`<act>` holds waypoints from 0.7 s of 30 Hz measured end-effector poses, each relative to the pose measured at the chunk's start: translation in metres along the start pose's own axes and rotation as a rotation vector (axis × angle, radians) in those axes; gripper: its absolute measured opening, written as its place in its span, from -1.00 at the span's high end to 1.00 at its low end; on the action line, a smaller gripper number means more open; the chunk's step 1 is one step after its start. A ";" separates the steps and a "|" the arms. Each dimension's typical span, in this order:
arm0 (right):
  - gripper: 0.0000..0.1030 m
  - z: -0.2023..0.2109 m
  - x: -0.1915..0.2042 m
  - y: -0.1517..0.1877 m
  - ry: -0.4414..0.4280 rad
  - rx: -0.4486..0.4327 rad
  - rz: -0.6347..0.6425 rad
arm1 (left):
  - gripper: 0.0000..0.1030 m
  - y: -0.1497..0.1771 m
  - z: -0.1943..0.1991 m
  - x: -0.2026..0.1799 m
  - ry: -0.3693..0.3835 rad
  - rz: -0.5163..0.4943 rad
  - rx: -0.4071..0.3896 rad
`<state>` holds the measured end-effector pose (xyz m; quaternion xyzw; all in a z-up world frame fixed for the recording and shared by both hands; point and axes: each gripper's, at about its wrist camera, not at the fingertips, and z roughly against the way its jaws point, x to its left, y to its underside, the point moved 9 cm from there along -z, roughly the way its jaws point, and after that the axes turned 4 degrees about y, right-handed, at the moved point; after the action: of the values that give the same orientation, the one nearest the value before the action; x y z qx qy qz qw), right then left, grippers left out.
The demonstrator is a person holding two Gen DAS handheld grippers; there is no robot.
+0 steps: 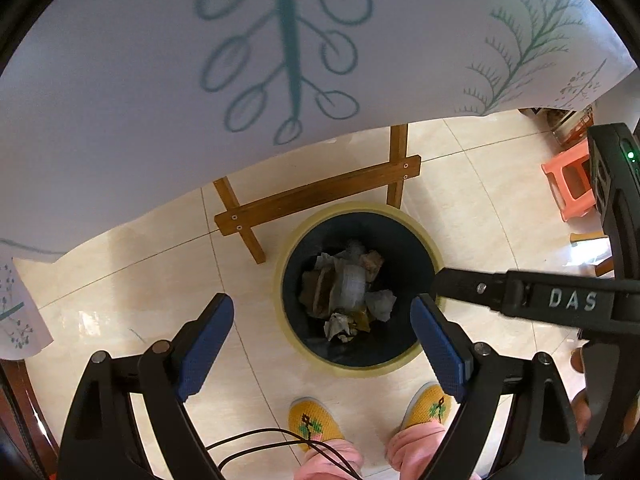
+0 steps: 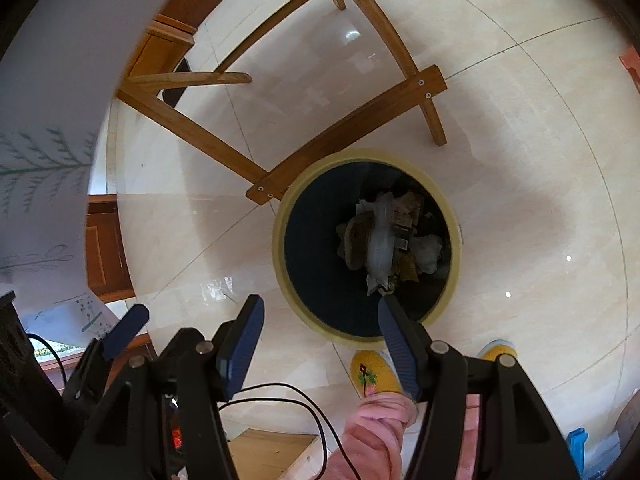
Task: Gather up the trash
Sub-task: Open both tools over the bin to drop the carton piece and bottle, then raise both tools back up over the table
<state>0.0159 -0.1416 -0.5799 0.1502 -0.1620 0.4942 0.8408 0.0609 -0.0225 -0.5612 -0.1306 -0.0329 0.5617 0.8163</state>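
While over bin: both pointed steeply down.
Bin (image 1: 356,360): upright on floor tiles, mouth up, by wooden frame (image 1: 316,196).
Trash (image 1: 346,288): crumpled inside; axis unclear.
L gripper (image 1: 322,330): spread wide, empty.
R gripper (image 2: 320,330): spread, empty.

Bin (image 1: 292,344) on floor (image 1: 472,216) directly below left gripper (image 1: 322,314), between its spread fingers. Crumpled trash (image 1: 348,288) inside bin. Right gripper (image 2: 320,318) also above bin, jaws apart, nothing between. Wooden table frame (image 1: 316,196) beyond bin, touching its far rim. Tablecloth (image 1: 160,80) hangs farther ahead. Stool (image 1: 568,184) far right. Person's slippers (image 1: 316,420) on near side of bin, under grippers.
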 end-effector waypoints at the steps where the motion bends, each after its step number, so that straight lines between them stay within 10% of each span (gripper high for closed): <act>1: -0.16 0.001 0.000 -0.001 0.000 -0.006 0.001 | -0.73 0.001 0.001 0.001 0.000 0.002 -0.001; 12: -0.16 0.046 0.005 0.021 0.014 -0.026 0.028 | -0.73 0.006 0.049 -0.003 0.017 0.023 -0.022; 21: -0.16 0.171 0.050 0.052 -0.016 -0.076 0.138 | -0.73 -0.017 0.184 -0.008 0.033 0.071 -0.092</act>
<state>-0.0280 -0.1484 -0.3998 0.1106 -0.1973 0.5434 0.8085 0.0364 -0.0027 -0.3788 -0.1783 -0.0406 0.5858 0.7896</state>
